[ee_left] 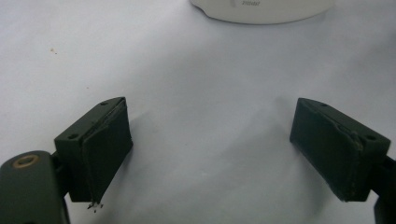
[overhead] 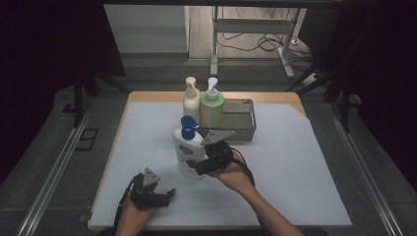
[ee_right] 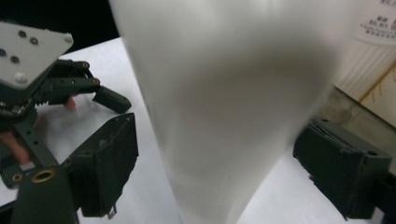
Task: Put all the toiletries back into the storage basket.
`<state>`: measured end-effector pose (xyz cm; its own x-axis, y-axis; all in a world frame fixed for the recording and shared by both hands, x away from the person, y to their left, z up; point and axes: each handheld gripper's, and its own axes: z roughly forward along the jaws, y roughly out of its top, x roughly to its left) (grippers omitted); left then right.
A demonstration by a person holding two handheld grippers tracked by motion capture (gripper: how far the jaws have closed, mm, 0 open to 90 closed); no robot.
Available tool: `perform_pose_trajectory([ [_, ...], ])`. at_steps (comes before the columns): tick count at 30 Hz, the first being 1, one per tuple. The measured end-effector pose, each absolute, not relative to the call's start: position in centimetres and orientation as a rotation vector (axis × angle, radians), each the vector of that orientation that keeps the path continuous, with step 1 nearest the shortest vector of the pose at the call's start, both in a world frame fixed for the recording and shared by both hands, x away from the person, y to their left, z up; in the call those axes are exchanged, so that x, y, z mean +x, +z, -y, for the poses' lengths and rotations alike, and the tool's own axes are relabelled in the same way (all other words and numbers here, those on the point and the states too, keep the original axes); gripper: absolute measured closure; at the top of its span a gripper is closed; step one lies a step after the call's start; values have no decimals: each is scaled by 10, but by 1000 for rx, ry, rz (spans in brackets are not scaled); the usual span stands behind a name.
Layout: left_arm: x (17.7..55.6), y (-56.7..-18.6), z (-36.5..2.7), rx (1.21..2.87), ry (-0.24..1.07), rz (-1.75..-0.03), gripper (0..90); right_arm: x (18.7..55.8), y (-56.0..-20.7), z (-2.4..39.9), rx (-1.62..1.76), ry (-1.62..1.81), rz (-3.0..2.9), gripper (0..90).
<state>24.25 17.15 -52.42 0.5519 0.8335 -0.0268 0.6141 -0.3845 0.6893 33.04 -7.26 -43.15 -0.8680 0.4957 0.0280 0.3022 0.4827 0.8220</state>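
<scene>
While the white bottle with the blue pump [overhead: 187, 147] is standing mid-table on the pale sheet [overhead: 295, 167], the right gripper [overhead: 200, 166] is sitting around its base, jaws spread and not pressing yet. The left gripper [overhead: 164, 194] is resting open near the front edge. Behind, two more pump bottles [overhead: 204, 103] and a metal tray [overhead: 243, 120]; dark room, cables on the floor [overhead: 260, 44].

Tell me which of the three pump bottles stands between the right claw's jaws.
The white bottle with the blue pump, nearest the person; the cream bottle and green bottle stand by the tray.
</scene>
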Motion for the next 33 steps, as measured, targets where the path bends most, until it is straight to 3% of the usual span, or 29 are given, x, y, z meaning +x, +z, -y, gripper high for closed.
perform_pose_trajectory([
  [16,243,-524,-172,2135,429,-1156,122,334,-431,55,641,1320,-2494,375],
  [33,243,-524,-172,2132,429,-1156,122,332,-422,63,671,1294,-2532,399],
])
